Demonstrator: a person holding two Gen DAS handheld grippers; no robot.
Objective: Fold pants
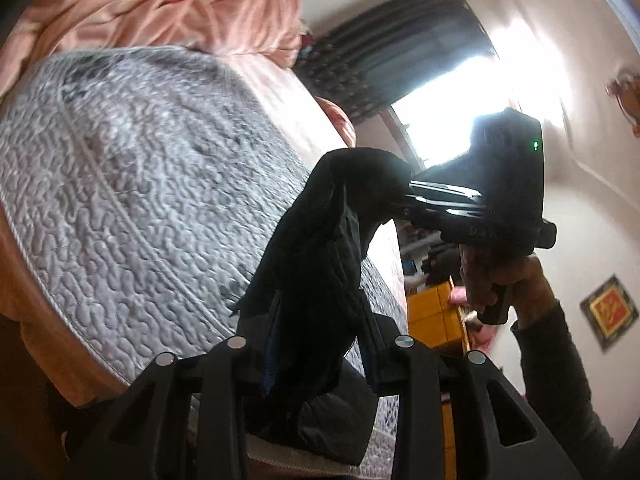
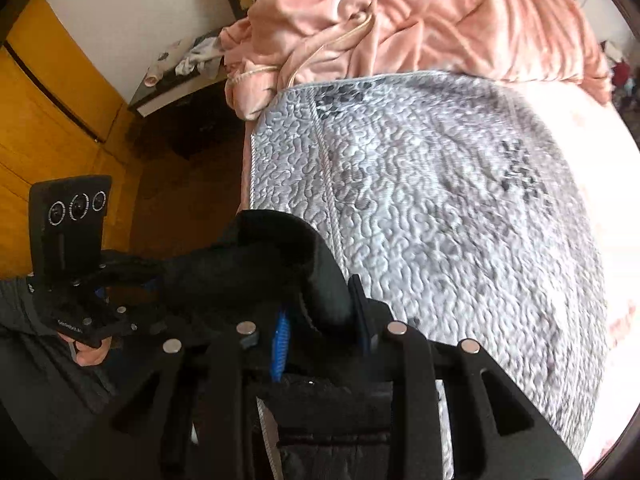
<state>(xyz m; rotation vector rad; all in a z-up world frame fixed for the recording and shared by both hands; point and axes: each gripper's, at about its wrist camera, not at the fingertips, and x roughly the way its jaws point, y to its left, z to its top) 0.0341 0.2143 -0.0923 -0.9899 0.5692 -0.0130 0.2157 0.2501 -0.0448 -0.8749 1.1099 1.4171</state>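
Note:
The black pants (image 1: 316, 264) hang in the air between my two grippers, above the grey quilted mat (image 1: 140, 184) on the bed. My left gripper (image 1: 320, 320) is shut on one end of the pants' edge. My right gripper (image 1: 400, 196) shows across from it, shut on the other end. In the right wrist view the pants (image 2: 264, 264) bunch between my right gripper (image 2: 320, 320), which pinches them, and my left gripper (image 2: 132, 276) at the far left. The rest of the pants hangs below, out of sight.
A rumpled pink blanket (image 2: 420, 16) lies at the head of the bed beyond the grey mat (image 2: 440, 208). Orange wooden cabinets (image 2: 44, 112) and a dark nightstand (image 2: 180, 92) stand beside the bed. A curtained bright window (image 1: 460, 120) is on the far wall.

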